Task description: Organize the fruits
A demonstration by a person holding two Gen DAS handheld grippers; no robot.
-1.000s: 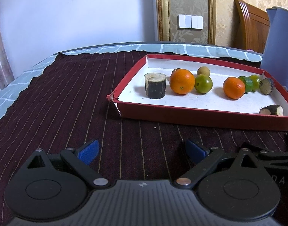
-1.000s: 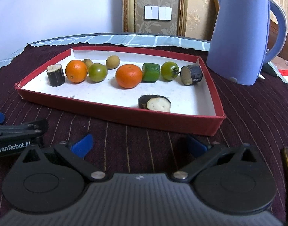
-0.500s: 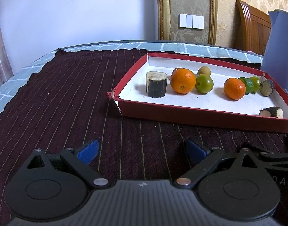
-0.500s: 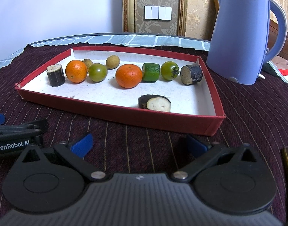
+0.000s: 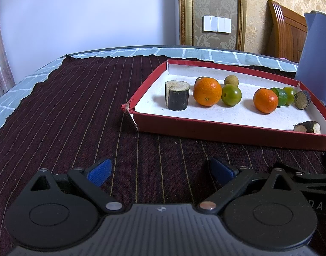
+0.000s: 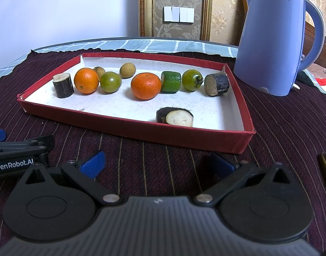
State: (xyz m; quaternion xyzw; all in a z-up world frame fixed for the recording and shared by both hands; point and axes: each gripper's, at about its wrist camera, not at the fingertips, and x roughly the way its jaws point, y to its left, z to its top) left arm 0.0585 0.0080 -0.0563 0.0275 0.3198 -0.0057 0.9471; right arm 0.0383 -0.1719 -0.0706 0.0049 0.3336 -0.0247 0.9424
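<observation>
A red tray point(image 6: 141, 129) point(image 5: 237, 131) with a white floor holds a row of fruit. From its left: an upright dark sugarcane piece point(image 6: 63, 85) point(image 5: 177, 95), an orange point(image 6: 86, 80) point(image 5: 207, 91), a green tomato point(image 6: 110, 81) point(image 5: 231, 95), two brown longans point(image 6: 127, 70), a second orange point(image 6: 145, 86) point(image 5: 265, 103), a green cut piece point(image 6: 171, 81), another green tomato point(image 6: 192, 80) and a lying sugarcane piece point(image 6: 217, 84). A cut sugarcane piece point(image 6: 175, 117) point(image 5: 307, 126) lies alone near the front wall. My left gripper point(image 5: 160, 170) and right gripper point(image 6: 157, 163) both stand open in front of the tray, holding nothing.
A tall blue kettle point(image 6: 274, 36) stands right of the tray. The dark striped cloth point(image 5: 66, 106) covers the table, with a checked cloth point(image 5: 17, 89) under it at the edges. A wooden chair point(image 5: 286, 32) stands behind. The left gripper's body point(image 6: 19, 155) shows at the right view's left edge.
The left wrist view has shifted slightly, so the tray sits a little lower and further right. The right gripper and the fruit have not moved.
</observation>
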